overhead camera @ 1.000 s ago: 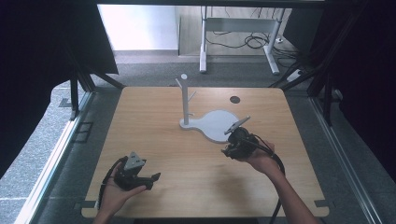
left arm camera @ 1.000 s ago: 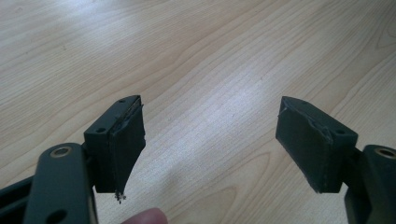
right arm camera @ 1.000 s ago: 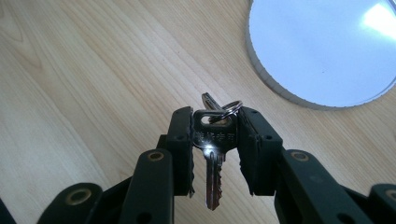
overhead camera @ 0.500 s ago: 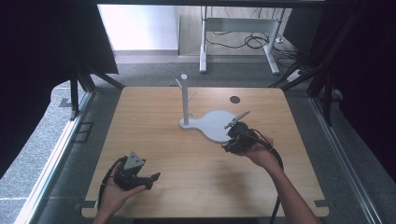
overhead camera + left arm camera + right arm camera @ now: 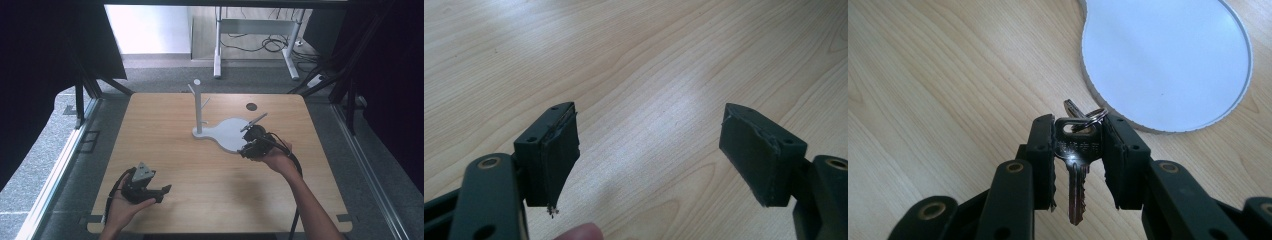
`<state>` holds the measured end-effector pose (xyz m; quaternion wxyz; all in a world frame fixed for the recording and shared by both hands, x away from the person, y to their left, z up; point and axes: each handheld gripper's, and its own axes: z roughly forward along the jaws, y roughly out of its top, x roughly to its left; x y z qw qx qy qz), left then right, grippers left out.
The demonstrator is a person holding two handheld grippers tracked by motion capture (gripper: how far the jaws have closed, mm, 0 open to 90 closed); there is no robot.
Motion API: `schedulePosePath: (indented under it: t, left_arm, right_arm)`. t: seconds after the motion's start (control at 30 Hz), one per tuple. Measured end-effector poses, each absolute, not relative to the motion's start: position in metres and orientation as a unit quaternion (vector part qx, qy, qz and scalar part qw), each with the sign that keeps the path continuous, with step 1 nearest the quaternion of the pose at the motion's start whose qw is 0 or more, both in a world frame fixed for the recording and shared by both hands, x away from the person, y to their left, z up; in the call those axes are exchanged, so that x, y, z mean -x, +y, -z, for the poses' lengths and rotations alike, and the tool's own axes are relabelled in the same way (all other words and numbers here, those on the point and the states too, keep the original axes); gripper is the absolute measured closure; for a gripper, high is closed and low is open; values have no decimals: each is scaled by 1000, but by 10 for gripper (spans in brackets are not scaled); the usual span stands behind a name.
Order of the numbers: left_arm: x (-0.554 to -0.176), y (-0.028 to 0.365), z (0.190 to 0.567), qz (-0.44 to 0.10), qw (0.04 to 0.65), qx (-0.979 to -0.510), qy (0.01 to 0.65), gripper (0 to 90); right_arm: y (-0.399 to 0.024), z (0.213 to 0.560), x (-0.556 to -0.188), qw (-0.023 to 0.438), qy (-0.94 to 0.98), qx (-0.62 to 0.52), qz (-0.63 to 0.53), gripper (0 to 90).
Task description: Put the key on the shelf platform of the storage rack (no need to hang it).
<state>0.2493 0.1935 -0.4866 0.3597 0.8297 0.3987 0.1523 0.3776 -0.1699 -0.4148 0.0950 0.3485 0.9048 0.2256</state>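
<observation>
My right gripper (image 5: pixel 1078 131) is shut on a small bunch of silver keys (image 5: pixel 1077 160). One key's head is pinched between the pads, its blade hangs back toward the camera, and the ring (image 5: pixel 1094 116) pokes out past the fingertips. In the high view this gripper (image 5: pixel 245 150) sits just over the near right edge of the white stand's round base (image 5: pixel 227 134). The stand's white pegged post (image 5: pixel 198 107) rises at the base's far left end. My left gripper (image 5: pixel 165 190) rests near the table's front left, jaws wide open (image 5: pixel 649 120) over bare wood.
The light wooden table (image 5: pixel 165 130) has a dark round hole (image 5: pixel 251 106) at the back right. Dark curtains and frame rails flank both sides. A fingertip (image 5: pixel 581 232) shows at the bottom of the left gripper view.
My right gripper with the keys has edged slightly farther from the person, toward the white base. The left gripper has stayed put.
</observation>
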Motion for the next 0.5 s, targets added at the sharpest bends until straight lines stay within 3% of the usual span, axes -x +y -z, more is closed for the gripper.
schedulePosePath:
  t: [0.5]
  left_arm:
    - [-249, 194, 486, -154, 360, -829, 400, 242]
  right_arm:
    - [-169, 412, -393, 97, 901, -360, -223, 677]
